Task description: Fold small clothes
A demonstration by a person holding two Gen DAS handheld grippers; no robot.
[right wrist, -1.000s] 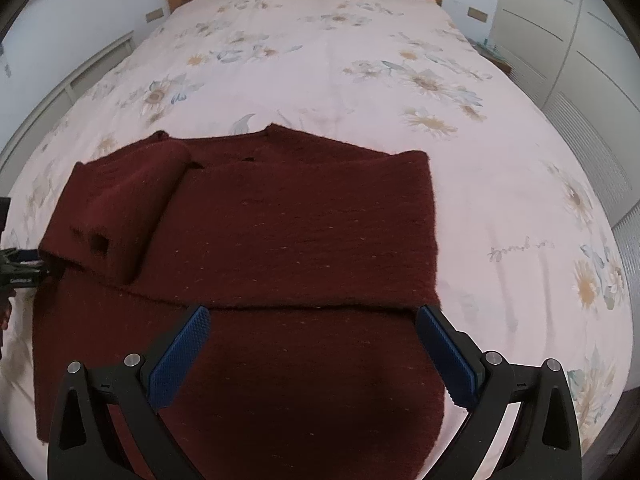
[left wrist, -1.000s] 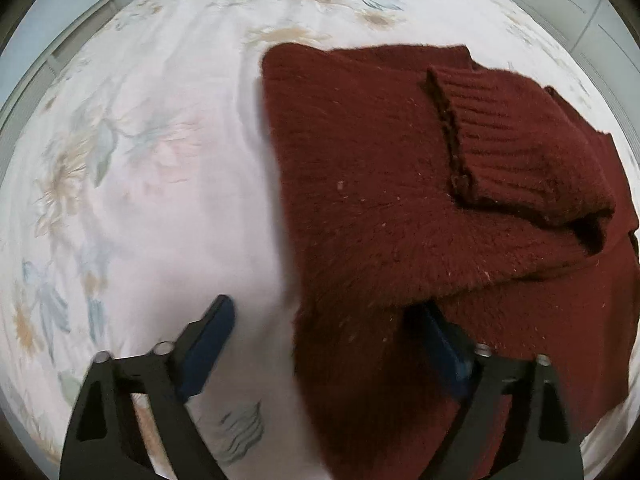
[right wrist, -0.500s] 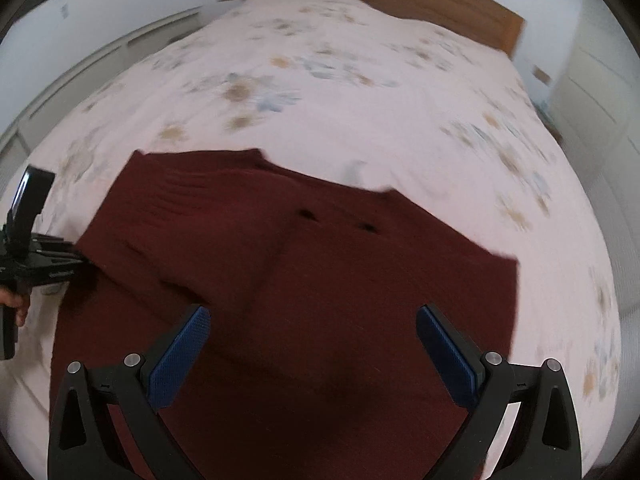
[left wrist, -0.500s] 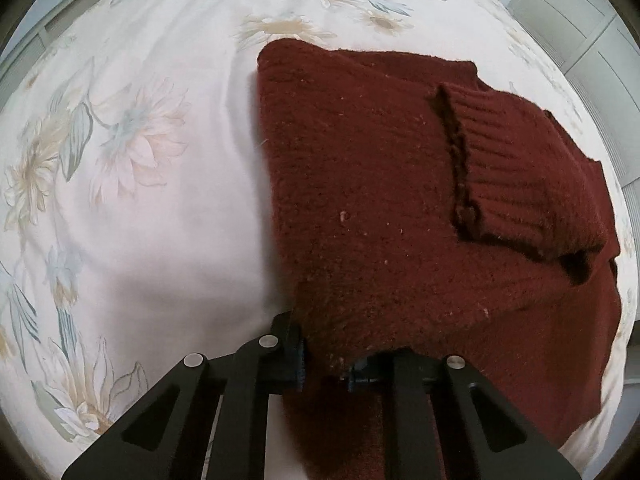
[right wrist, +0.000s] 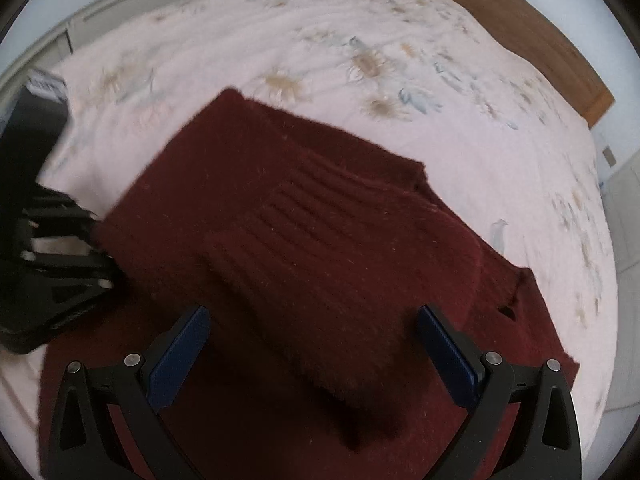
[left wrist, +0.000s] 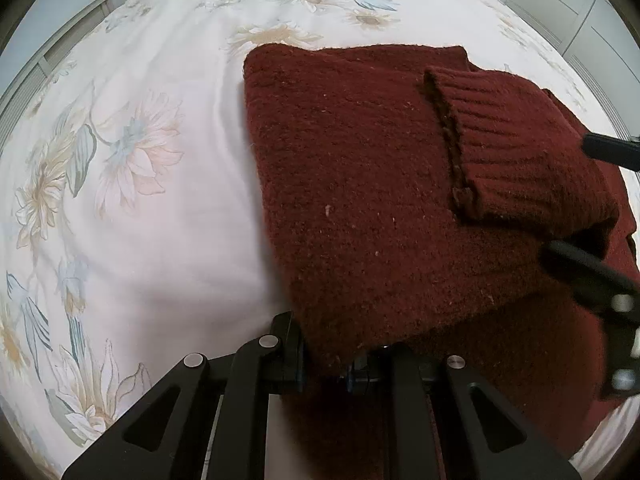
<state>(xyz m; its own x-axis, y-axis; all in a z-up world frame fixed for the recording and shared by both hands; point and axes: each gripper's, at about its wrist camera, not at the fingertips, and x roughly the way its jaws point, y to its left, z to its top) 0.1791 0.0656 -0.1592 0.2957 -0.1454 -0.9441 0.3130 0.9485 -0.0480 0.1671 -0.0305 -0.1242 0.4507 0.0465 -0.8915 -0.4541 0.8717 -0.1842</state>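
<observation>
**Left gripper clamped on sweater edge; right gripper wide open above it**

Left wrist view: The left gripper (left wrist: 332, 364) has its jaws drawn together on the near corner of the folded upper layer of the dark red sweater (left wrist: 372, 184). The sweater lies ahead of and to the right of this gripper on the floral bed cover (left wrist: 160, 208). A ribbed cuff (left wrist: 516, 148) rests on top of the folded layer, ahead and to the right. The right gripper's black fingers (left wrist: 592, 276) enter from the right edge, just beside the cuff; contact cannot be confirmed.

Right wrist view: The right gripper (right wrist: 312, 356) stands with its jaws spread wide, blue pads (right wrist: 180, 356) on either side of the folded sleeve, holding nothing. The sweater (right wrist: 320, 240) fills the area directly ahead and beneath. The left gripper (right wrist: 92, 248) appears far left, at the sweater's edge. A wooden headboard (right wrist: 532, 32) lies beyond, upper right.
</observation>
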